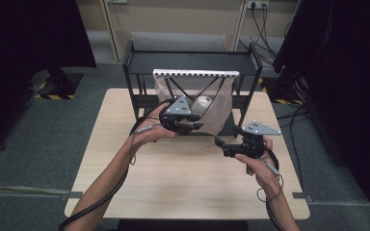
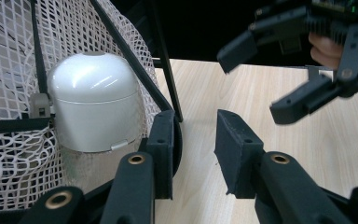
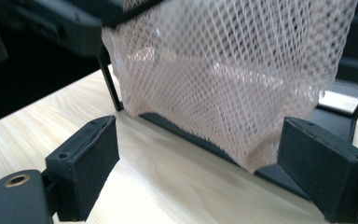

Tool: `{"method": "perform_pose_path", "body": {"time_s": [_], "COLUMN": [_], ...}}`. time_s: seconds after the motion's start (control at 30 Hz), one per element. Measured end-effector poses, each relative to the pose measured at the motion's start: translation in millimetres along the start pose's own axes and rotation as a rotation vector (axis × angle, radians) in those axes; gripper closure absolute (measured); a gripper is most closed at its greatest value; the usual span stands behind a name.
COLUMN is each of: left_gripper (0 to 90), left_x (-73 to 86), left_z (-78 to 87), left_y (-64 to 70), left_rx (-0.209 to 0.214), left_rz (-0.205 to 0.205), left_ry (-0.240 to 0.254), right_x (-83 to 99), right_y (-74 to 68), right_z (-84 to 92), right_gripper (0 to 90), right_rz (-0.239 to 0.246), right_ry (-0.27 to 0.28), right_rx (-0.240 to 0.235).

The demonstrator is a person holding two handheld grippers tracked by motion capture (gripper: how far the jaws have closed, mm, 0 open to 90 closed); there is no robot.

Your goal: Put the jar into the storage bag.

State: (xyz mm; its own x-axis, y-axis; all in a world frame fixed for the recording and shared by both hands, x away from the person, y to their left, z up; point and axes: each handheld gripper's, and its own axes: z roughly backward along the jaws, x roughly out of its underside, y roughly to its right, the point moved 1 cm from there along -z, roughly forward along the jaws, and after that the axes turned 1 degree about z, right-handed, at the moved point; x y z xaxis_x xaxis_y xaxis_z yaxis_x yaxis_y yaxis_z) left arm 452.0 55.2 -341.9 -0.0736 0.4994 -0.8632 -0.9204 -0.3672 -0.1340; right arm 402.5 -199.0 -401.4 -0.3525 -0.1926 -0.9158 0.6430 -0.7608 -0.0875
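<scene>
Currently the left tongs stand narrowly apart with bare bench between their pads, just beside the mesh bag that hangs in the black rack and holds a white domed container. Nearby, the right tongs gape wide, holding nothing, before the bag's lower edge. Both forearms reach forward over open bench.

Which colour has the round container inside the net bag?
Glossy white container; it shows best in the left gripper view.
</scene>
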Motion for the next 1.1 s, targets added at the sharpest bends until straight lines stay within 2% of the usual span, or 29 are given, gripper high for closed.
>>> {"method": "perform_pose_path", "body": {"time_s": [0.4,0.8,1.0,1.1], "left_gripper": [63.9,59.4,50.1,42.7], "left_x": [2.9,4.5,5.5,5.1], "left_z": [0.8,6.0,11.4,15.6], "left_y": [-0.5,0.1,2.1,4.4], "left_rx": [-0.005,-0.026,-0.039,-0.049], "left_rz": [0.011,0.019,0.025,0.034], "left_ry": [0.004,0.013,0.028,0.039], "right_x": [44.8,73.0,79.6,82.7], "right_y": [6.7,9.1,8.0,7.0], "right_z": [-3.8,-5.2,-5.0,-5.5], "right_gripper": [12.6,12.5,12.5,12.6], "right_rz": [-0.048,-0.062,-0.067,-0.070], "right_ry": [-0.031,-0.072,-0.086,-0.093], "right_rx": [-0.002,-0.005,-0.009,-0.013]}}
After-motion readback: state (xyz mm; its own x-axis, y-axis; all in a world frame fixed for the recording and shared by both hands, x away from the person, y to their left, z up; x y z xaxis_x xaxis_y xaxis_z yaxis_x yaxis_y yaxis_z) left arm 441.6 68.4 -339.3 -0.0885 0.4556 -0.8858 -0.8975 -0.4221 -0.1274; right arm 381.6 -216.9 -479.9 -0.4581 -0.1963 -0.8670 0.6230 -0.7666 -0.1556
